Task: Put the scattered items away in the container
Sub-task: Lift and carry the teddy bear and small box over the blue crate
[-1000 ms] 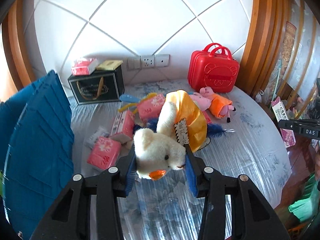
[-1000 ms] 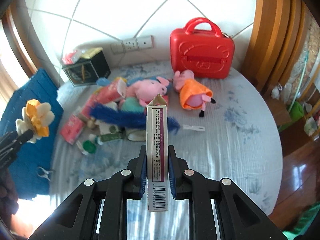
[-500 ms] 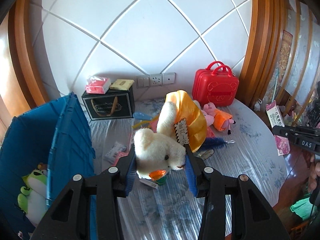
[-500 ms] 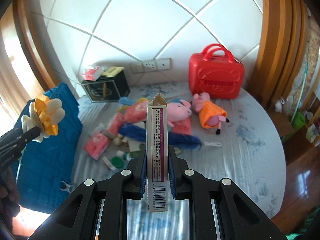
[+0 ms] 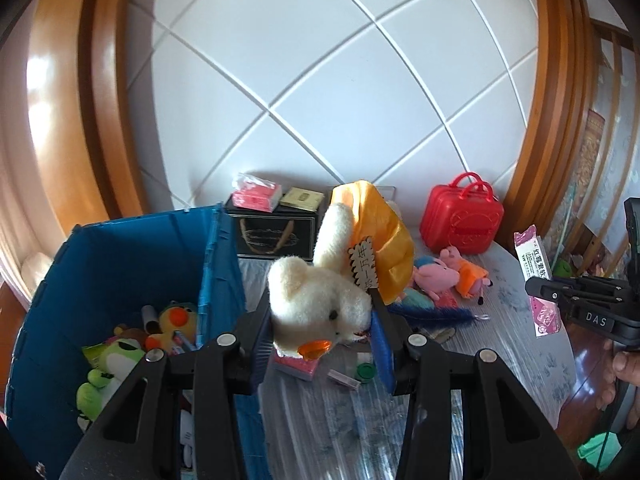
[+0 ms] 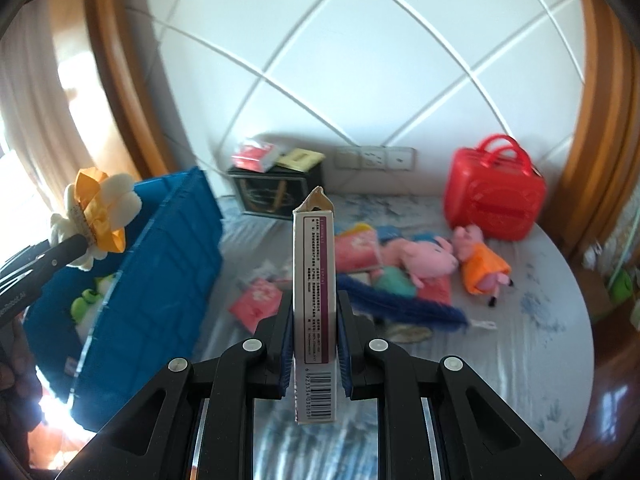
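Presently, left gripper (image 5: pixel 322 326): pressed onto a white plush duck (image 5: pixel 316 300) with an orange cape, held clear of the bed (image 5: pixel 508 344), just beside the bin's near wall. Right gripper (image 6: pixel 314 346): pinching a narrow carton (image 6: pixel 314 304), upright, barcode end down, top flap torn. Bin (image 5: pixel 120 256): blue, open, at 9 o'clock of the duck in the left wrist view; inside, a green frog plush (image 5: pixel 108 368), an orange-and-yellow plush (image 5: pixel 176 320) and smaller bits too blurred to tell. Loose on the bed, right wrist view: pink tissue pack (image 6: pixel 256 304) at 10 o'clock of the carton; blue feather (image 6: pixel 404 308) at 3 o'clock; pink pig plush (image 6: pixel 420 256) and orange-dressed pig (image 6: pixel 482 264) at 2 o'clock, side by side. Green cap (image 5: pixel 366 372) near the left gripper's right finger. Red case (image 6: pixel 496 196): upright by the headboard, at 1 o'clock. Black box (image 6: pixel 276 196): by the headboard at 12 o'clock, bearing a red pack (image 6: pixel 256 154) and a yellow pack (image 6: pixel 300 159).
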Action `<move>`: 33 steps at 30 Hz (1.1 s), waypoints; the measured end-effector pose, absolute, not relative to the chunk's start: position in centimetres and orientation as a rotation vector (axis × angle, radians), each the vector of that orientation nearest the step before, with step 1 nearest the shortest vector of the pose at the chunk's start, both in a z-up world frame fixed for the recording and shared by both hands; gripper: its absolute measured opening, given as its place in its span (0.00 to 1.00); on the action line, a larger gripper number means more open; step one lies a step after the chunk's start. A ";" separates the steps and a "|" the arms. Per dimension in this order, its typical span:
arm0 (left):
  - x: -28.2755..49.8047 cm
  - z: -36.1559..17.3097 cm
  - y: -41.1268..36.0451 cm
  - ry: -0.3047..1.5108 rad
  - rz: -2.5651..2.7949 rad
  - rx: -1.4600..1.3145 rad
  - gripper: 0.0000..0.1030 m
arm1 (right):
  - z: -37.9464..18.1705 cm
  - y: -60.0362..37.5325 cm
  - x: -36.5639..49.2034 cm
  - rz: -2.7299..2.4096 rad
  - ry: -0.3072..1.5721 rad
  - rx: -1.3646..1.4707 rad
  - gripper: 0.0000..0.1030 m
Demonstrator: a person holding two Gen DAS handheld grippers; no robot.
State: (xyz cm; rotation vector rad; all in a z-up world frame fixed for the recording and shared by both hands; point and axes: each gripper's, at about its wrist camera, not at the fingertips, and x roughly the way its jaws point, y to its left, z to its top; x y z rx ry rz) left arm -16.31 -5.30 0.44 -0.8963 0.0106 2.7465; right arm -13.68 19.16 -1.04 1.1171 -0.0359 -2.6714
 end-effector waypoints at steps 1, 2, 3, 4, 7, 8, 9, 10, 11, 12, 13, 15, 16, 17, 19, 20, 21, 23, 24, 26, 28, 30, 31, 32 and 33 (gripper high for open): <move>-16.2 0.6 -6.3 -0.003 2.760 -0.894 0.41 | -0.8 18.2 -13.7 -2.663 -0.029 1.107 0.18; -16.1 0.7 -7.0 -0.012 2.771 -0.892 0.41 | -0.5 17.2 -13.7 -2.651 -0.021 1.097 0.18; -16.1 0.7 -7.9 -0.023 2.784 -0.893 0.41 | -0.2 16.2 -13.8 -2.639 -0.013 1.086 0.18; -16.0 0.8 -8.7 -0.034 2.795 -0.895 0.41 | 0.1 15.2 -13.8 -2.627 -0.005 1.075 0.18; -15.8 0.8 -11.1 -0.067 2.829 -0.905 0.41 | 1.1 11.9 -13.8 -2.586 0.015 1.037 0.18; -15.8 0.8 -12.0 -0.077 2.840 -0.906 0.41 | 1.4 10.9 -13.8 -2.576 0.023 1.025 0.18; -15.7 0.8 -12.9 -0.087 2.852 -0.907 0.41 | 1.6 9.7 -13.8 -2.563 0.033 1.014 0.18; -15.6 0.8 -13.5 -0.095 2.862 -0.906 0.41 | 1.8 8.6 -13.8 -2.549 0.041 1.004 0.18; -15.5 0.9 -14.4 -0.105 2.876 -0.905 0.41 | 2.0 7.5 -13.9 -2.534 0.050 0.996 0.18; -15.4 0.9 -15.1 -0.113 2.888 -0.905 0.41 | 2.1 6.2 -13.9 -2.515 0.057 0.989 0.18; -15.4 1.0 -15.9 -0.121 2.903 -0.905 0.41 | 2.2 5.0 -14.0 -2.497 0.064 0.982 0.18; -15.3 1.0 -17.4 -0.128 2.928 -0.907 0.41 | 2.3 2.9 -14.1 -2.466 0.075 0.968 0.18; -15.3 1.0 -18.3 -0.132 2.943 -0.909 0.41 | 2.3 1.8 -14.1 -2.447 0.080 0.962 0.18; -15.2 1.0 -19.0 -0.135 2.956 -0.910 0.41 | 2.3 0.7 -14.1 -2.429 0.087 0.955 0.18; -15.1 1.1 -20.6 -0.137 2.984 -0.911 0.41 | 2.4 -1.6 -14.1 -2.396 0.100 0.943 0.18; -15.0 1.1 -21.3 -0.140 2.997 -0.912 0.41 | 2.4 -2.8 -14.1 -2.377 0.106 0.936 0.18; -14.9 1.1 -22.1 -0.142 3.010 -0.914 0.41 | 2.3 -3.8 -14.1 -2.363 0.113 0.930 0.18; -14.7 1.1 -23.8 -0.147 3.038 -0.920 0.41 | 2.2 -6.1 -14.0 -2.329 0.124 0.919 0.18; -14.6 1.1 -24.6 -0.149 3.051 -0.923 0.41 | 2.1 -7.2 -14.0 -2.313 0.130 0.913 0.18; -14.5 1.2 -26.1 -0.150 3.077 -0.929 0.41 | 1.9 -9.0 -13.9 -2.289 0.139 0.904 0.18; -14.3 1.2 -27.4 -0.151 3.096 -0.934 0.41 | 1.8 -10.8 -13.8 -2.265 0.144 0.896 0.18; -14.1 1.2 -28.7 -0.153 3.113 -0.939 0.41 | 1.7 -12.1 -13.7 -2.248 0.147 0.889 0.18; -14.1 1.2 -29.3 -0.155 3.120 -0.942 0.41 | 1.7 -12.8 -13.6 -2.241 0.149 0.885 0.18; -14.1 1.2 -29.8 -0.155 3.125 -0.943 0.41 | 1.7 -13.5 -13.5 -2.235 0.151 0.881 0.18; -14.1 1.2 -30.3 -0.155 3.129 -0.944 0.41 | 1.8 -14.0 -13.5 -2.231 0.151 0.879 0.18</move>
